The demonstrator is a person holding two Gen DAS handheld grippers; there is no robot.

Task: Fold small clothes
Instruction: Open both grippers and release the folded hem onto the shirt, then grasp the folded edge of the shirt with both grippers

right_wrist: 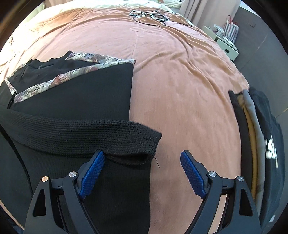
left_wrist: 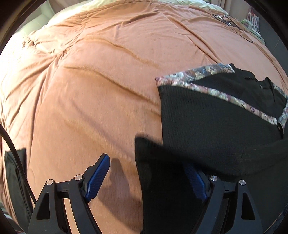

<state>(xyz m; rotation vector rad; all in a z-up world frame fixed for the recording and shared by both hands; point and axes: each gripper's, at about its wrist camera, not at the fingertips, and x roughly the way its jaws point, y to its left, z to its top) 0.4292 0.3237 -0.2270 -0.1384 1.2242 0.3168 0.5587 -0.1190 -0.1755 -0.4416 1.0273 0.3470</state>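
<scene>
Both tongs are wide open with nothing pinched: the left tongs (left_wrist: 146, 178) straddle the near left edge of the black knit sweater (left_wrist: 216, 126), the right tongs (right_wrist: 142, 176) its ribbed hem (right_wrist: 90, 133) corner, probably lined up to grab both for the next fold. It's spread flat on the orange bedspread (right_wrist: 180, 81), floral trim (right_wrist: 54, 81) at the far end. Off right sits a stack of folded clothes (right_wrist: 255, 135), presumably the finished pile; cables (right_wrist: 149, 16) lie way back.
</scene>
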